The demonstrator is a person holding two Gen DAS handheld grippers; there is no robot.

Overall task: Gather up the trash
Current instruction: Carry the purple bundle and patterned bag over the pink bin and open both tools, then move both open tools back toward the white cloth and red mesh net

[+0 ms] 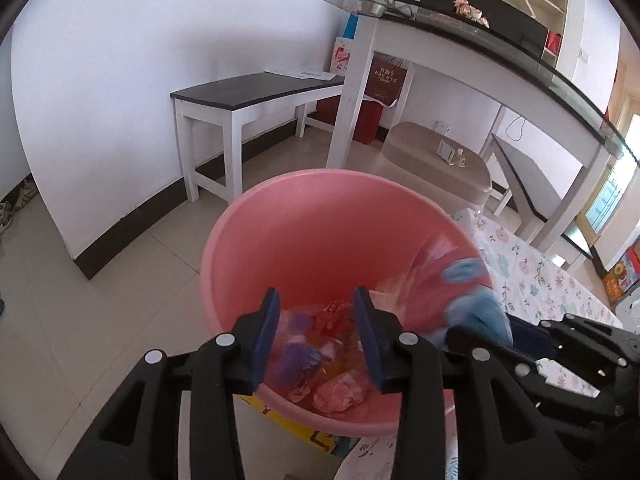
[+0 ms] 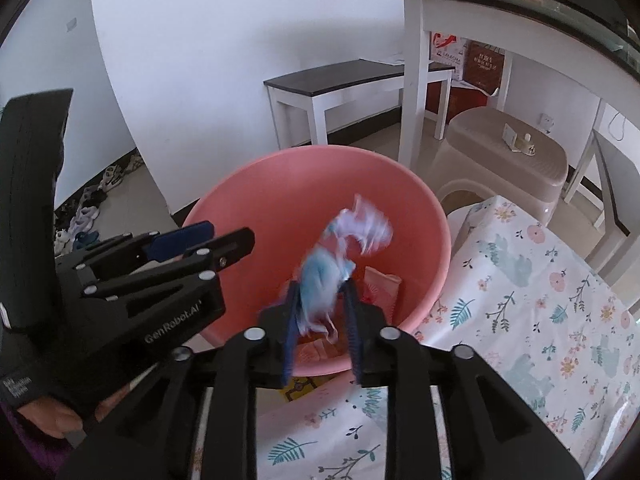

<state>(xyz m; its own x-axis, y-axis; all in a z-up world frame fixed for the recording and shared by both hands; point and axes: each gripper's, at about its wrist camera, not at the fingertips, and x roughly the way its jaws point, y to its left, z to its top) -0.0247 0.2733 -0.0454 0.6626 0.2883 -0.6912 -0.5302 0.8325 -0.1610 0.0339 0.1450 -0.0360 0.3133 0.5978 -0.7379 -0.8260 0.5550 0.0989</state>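
Note:
A pink trash bin (image 1: 280, 248) stands on the floor beside a table with a floral cloth (image 2: 540, 320). Crumpled wrappers (image 1: 320, 360) lie at its bottom. My left gripper (image 1: 316, 304) is open and empty over the bin's near rim; it also shows at the left in the right wrist view (image 2: 208, 240). My right gripper (image 2: 322, 292) hovers over the bin (image 2: 280, 208), its jaws apart, with a blurred blue and white wrapper (image 2: 324, 276) between and just beyond them. The same wrapper (image 1: 472, 296) blurs at the bin's right rim in the left wrist view.
A beige plastic stool (image 2: 508, 152) stands behind the bin. A white bench with a dark top (image 1: 248, 96) is along the wall. A glass-topped white table (image 1: 440, 32) rises at the right. Shoes (image 2: 92, 208) lie on the floor at the left.

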